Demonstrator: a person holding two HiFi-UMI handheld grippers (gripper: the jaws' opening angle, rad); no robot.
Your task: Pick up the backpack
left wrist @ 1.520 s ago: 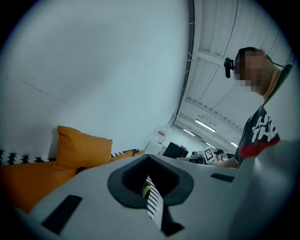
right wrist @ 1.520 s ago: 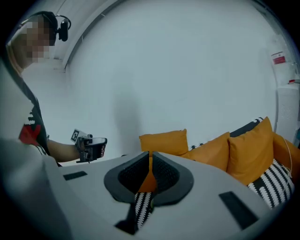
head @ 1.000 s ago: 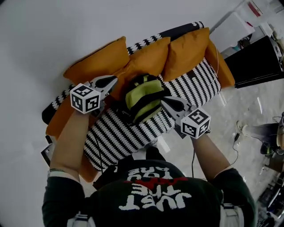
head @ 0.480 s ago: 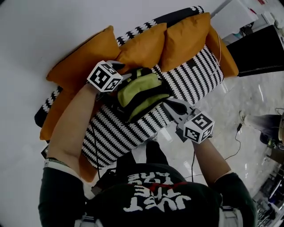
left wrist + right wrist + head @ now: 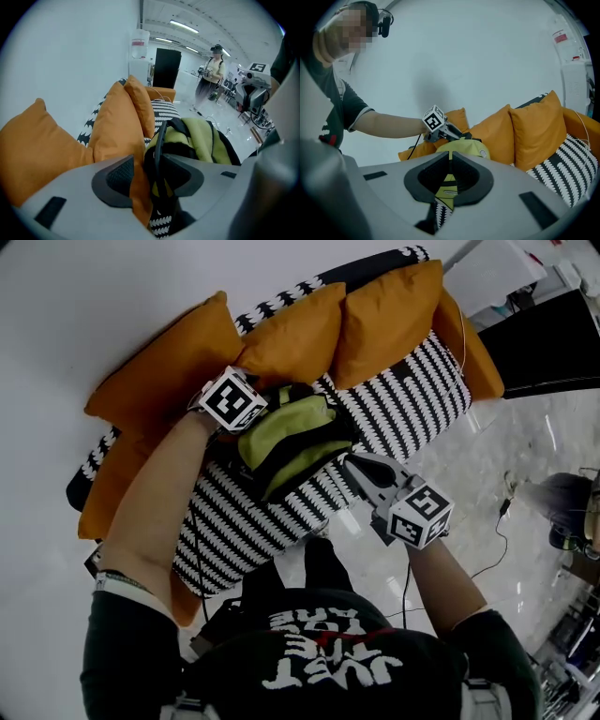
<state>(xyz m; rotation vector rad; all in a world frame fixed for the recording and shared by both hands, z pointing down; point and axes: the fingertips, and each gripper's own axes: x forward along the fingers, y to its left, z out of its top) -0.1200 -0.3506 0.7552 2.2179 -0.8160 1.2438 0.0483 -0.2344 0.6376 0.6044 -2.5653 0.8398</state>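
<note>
Straddling backpack [image 5: 286, 432] strap [image 5: 159, 138]: left gripper [image 5: 151, 169] jaws apart; right gripper [image 5: 449, 161] jaws closed, empty. Hazard: cushion [image 5: 117, 126] pinched alongside strap.

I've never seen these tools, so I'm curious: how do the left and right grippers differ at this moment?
The left gripper has its jaws apart, with the backpack's black strap between them; the right gripper has its jaws together. The left gripper is by the orange cushions; the right gripper is at the sofa's front edge. Both carry a marker cube and point toward the backpack.
</note>
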